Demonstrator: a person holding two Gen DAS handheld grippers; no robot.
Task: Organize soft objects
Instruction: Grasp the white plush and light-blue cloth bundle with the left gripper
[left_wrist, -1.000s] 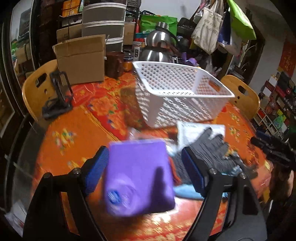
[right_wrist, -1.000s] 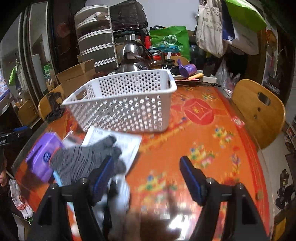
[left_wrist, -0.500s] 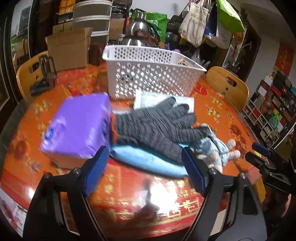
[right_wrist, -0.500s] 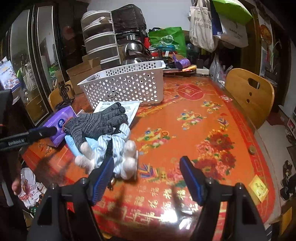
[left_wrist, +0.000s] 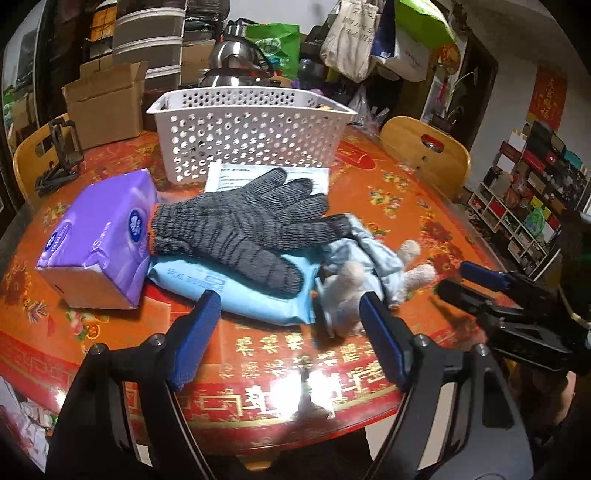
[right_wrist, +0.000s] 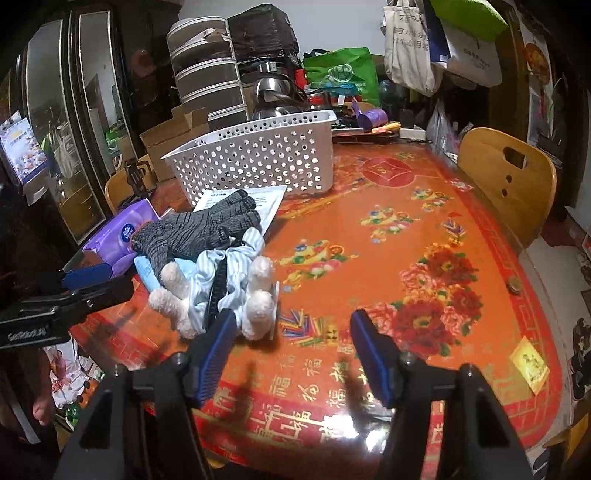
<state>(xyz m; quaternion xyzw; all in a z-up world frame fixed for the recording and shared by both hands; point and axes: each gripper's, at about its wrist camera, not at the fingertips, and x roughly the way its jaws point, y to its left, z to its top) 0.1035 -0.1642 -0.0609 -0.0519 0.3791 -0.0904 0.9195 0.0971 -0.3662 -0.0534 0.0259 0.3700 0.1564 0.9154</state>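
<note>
At the bottom of the left wrist view, the left gripper (left_wrist: 288, 339) hangs over the near edge of the red, flower-patterned counter (left_wrist: 399, 206), its blue-padded jaws released, closing slightly, with nothing between them. The right gripper (right_wrist: 290, 356) sits likewise at the bottom of its own view, jaws empty and closing. Just beyond the left jaws lies a flat light-blue plastic packet (left_wrist: 236, 284), with a grey knitted glove (left_wrist: 251, 225) spread across it at frame centre. A small plush toy in pale striped cloth (left_wrist: 362, 273) touches the packet's right end. A purple tissue pack (left_wrist: 99, 236) stands at mid-left. Farther back, a white paper sheet (left_wrist: 229, 175) lies before the white perforated plastic basket (left_wrist: 243, 133).
</note>
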